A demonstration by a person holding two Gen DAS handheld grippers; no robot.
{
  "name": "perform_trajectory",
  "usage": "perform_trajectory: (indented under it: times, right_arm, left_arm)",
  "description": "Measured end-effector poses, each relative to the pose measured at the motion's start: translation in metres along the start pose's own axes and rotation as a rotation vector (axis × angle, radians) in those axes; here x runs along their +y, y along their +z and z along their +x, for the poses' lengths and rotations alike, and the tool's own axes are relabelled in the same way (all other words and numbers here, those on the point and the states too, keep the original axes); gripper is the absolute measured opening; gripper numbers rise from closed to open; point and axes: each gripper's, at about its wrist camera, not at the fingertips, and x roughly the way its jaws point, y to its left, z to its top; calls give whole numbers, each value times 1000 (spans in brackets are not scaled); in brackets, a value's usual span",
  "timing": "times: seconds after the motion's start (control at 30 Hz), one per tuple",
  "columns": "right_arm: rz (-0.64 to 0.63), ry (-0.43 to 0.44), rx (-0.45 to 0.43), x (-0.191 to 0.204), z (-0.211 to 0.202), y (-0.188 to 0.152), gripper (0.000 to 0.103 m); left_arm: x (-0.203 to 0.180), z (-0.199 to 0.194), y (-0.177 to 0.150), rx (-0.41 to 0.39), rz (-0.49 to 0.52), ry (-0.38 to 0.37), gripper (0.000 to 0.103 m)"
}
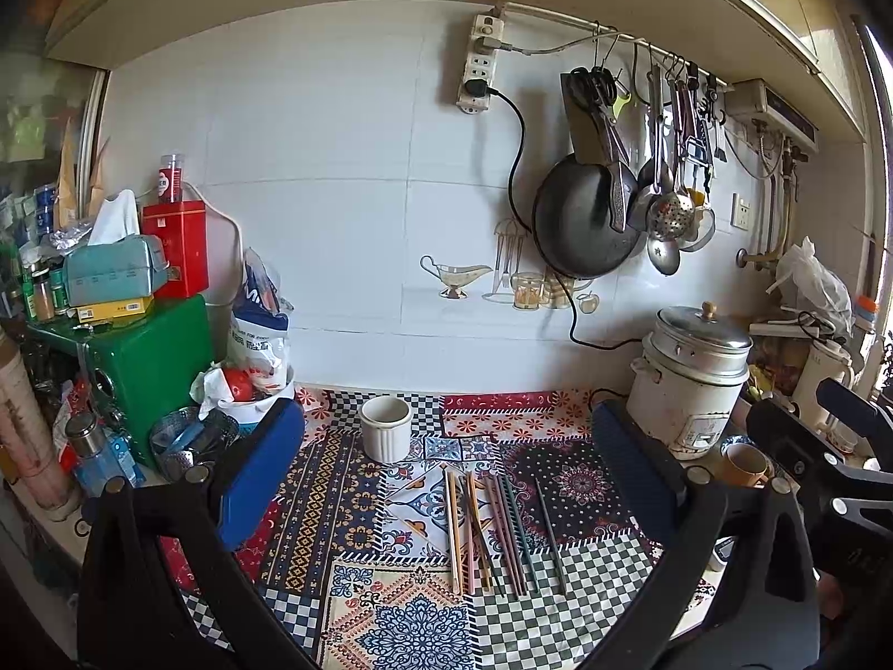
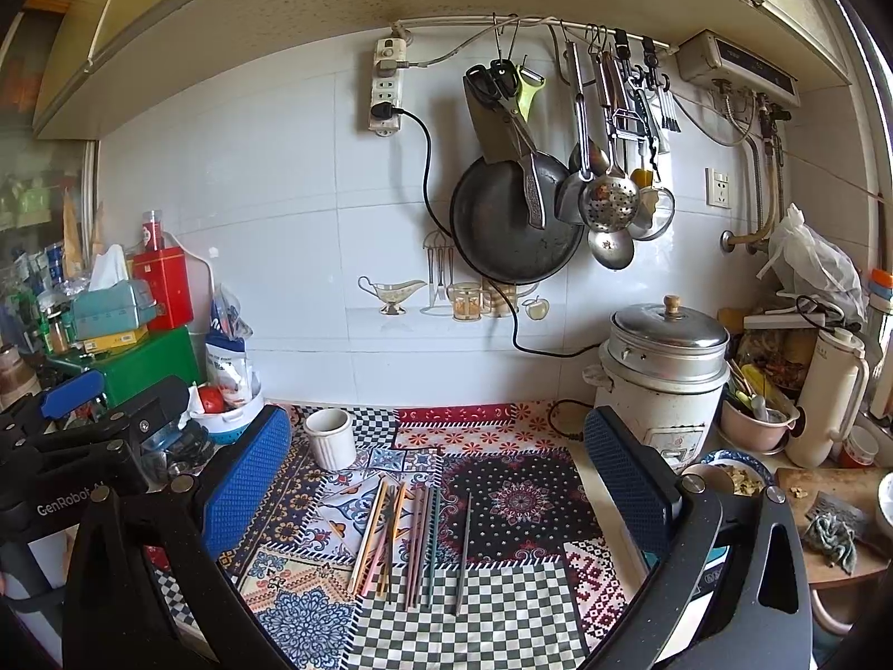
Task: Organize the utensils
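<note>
Several chopsticks [image 1: 491, 533] in tan, pink, brown and dark green lie side by side on a patterned cloth [image 1: 357, 513]; one dark chopstick [image 1: 551, 536] lies apart on the right. A white ribbed holder [image 1: 385, 427] stands upright behind them, empty as far as I see. My left gripper [image 1: 446, 469] is open and empty, held above the chopsticks. In the right wrist view the chopsticks [image 2: 399, 539], lone chopstick [image 2: 463, 553] and holder [image 2: 330, 438] show too. My right gripper [image 2: 438, 469] is open and empty above them.
A rice cooker [image 1: 689, 377] stands at the right, its cord running up the wall. A pan [image 1: 583, 223] and ladles hang on the wall. A green box [image 1: 145, 357], a white bowl of bags [image 1: 257, 391] and a steel basket crowd the left. A thermos [image 2: 826, 402] and bowls stand far right.
</note>
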Motion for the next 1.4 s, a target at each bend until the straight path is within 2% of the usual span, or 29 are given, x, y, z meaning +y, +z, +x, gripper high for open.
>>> perform_trajectory:
  times: [0.47, 0.7, 0.87, 1.07, 1.23, 1.4]
  right_arm:
    - [-5, -2, 10, 0, 6, 0, 103]
    - [-3, -24, 57, -1, 23, -7, 103]
    - [1, -43, 143, -4, 54, -23, 103]
    - [-18, -51, 265, -8, 97, -46, 103]
    - [-28, -69, 375, -16, 136, -68, 103]
    - [-50, -84, 478, -27, 177, -92, 103]
  left_arm:
    - [-1, 7, 1, 9, -7, -3, 103]
    - [5, 28, -4, 58, -16, 27, 103]
    - [13, 53, -16, 120, -13, 80, 103]
    - [27, 91, -34, 198, -35, 109, 103]
    - [31, 130, -52, 270, -9, 144, 103]
    - [36, 172, -70, 363, -36, 127, 103]
